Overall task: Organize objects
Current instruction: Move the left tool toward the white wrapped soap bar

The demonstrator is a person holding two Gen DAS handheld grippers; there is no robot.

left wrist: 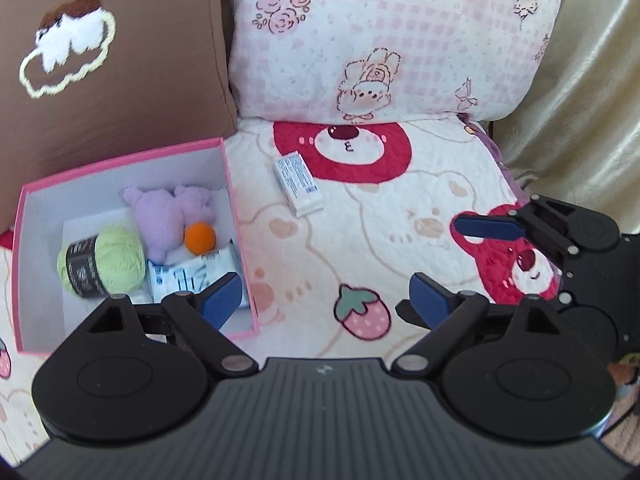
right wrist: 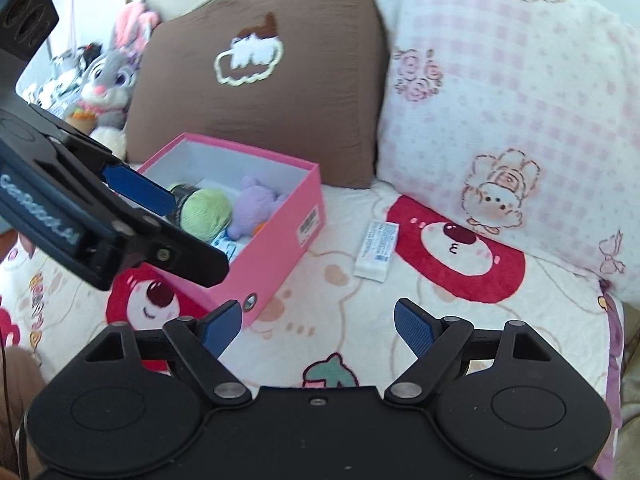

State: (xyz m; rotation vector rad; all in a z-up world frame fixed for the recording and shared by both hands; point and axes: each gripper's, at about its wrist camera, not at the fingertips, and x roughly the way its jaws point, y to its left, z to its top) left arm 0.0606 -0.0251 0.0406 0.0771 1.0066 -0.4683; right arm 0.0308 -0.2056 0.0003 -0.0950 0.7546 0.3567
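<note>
A pink box (left wrist: 236, 216) (right wrist: 280, 216) sits open on the bed. It holds green yarn (left wrist: 108, 262) (right wrist: 206, 210), a purple plush (left wrist: 168, 216) (right wrist: 256, 204), an orange ball (left wrist: 200, 238) and a white-blue packet (left wrist: 188, 276). A small white carton (left wrist: 298, 184) (right wrist: 378, 246) lies on the blanket to the right of the box. My left gripper (left wrist: 324, 300) is open and empty, hovering over the box's right edge and the blanket. My right gripper (right wrist: 318, 326) is open and empty, low over the blanket in front of the carton. The right gripper also shows in the left wrist view (left wrist: 492, 228).
A brown cushion (left wrist: 112, 60) (right wrist: 280, 80) and a pink checked pillow (left wrist: 392, 40) (right wrist: 500, 100) stand behind the box. A grey bunny plush (right wrist: 106, 80) sits at the far left. Beige curtain (left wrist: 592, 80) hangs on the right. The blanket (left wrist: 360, 248) has bear and strawberry prints.
</note>
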